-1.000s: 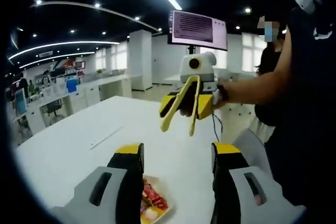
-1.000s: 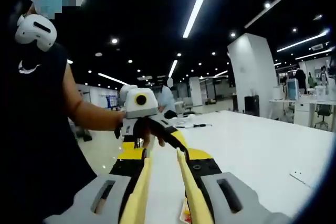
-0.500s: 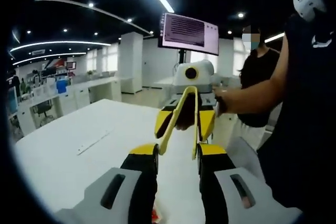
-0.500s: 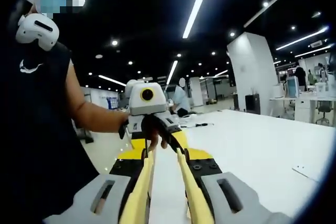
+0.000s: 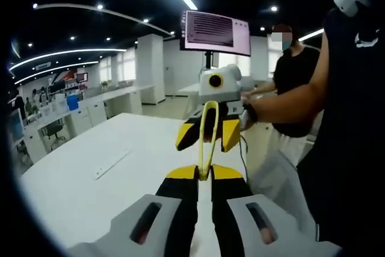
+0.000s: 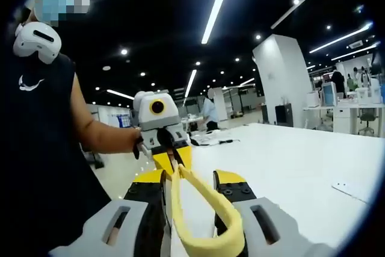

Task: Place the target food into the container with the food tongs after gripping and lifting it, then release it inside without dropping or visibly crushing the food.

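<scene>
Yellow food tongs [image 5: 208, 126] stretch between my two grippers above a white table [image 5: 114, 191]. In the left gripper view my left gripper [image 5: 204, 174] is shut on the tongs' tips, pressing the two arms together. My right gripper [image 5: 207, 140] faces it and holds the handle end. In the right gripper view the tongs [image 6: 212, 201] form a loop, with the hinge end between the jaws of my right gripper [image 6: 191, 180]. The left gripper [image 6: 172, 162] pinches the far tips. A person's forearm holds each gripper.
A thin white strip [image 5: 112, 164] lies on the table to the left. A small white piece [image 6: 350, 189] lies on the table [image 6: 289, 161] at the right. A person in black [image 5: 295, 88] stands by a monitor [image 5: 215, 30] behind. Office desks line the far wall.
My left gripper's jaws have gone from wide apart to shut on the tongs' tips. The tongs' arms have drawn together. The food tray has passed out of the left gripper view.
</scene>
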`<state>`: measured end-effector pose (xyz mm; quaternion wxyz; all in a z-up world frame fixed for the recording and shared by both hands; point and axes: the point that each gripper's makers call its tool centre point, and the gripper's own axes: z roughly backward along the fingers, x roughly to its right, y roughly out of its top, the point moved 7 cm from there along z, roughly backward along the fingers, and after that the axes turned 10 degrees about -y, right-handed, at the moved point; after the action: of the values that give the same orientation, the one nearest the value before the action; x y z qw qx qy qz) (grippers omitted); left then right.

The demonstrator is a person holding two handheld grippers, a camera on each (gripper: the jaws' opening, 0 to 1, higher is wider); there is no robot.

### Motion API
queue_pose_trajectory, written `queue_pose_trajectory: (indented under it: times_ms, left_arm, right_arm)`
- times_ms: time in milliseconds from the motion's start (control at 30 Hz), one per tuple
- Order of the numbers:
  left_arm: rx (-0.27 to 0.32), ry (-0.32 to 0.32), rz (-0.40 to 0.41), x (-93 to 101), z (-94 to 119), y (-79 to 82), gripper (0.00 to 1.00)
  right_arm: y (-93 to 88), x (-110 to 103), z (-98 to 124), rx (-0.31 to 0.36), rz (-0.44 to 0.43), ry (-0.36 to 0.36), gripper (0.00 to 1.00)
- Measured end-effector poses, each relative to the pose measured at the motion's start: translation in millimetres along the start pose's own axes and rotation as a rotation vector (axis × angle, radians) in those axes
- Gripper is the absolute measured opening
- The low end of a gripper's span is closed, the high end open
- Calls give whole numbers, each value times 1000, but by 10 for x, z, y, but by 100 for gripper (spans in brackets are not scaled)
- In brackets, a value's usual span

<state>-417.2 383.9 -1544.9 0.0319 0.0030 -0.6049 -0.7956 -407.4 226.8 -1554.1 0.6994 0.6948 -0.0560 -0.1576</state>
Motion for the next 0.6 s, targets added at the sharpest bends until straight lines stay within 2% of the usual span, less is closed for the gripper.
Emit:
queue_pose_trajectory:
  times_ms: [267, 400, 433, 600]
  left_arm:
    - [-11, -11, -4, -11, 54, 20, 0]
    - [-10, -21, 5, -13, 55, -9, 0]
    - [-19, -24, 8, -13, 50, -30, 0]
    - [-34, -32, 15, 10, 57, -83, 0]
  right_arm:
    - [16, 68, 236, -21, 20, -62, 25]
    - [-21, 23, 310, -48, 42, -85, 18]
    - [-49, 44, 339, -69, 64, -111, 18]
    - [-91, 58, 437, -79, 51, -130, 21]
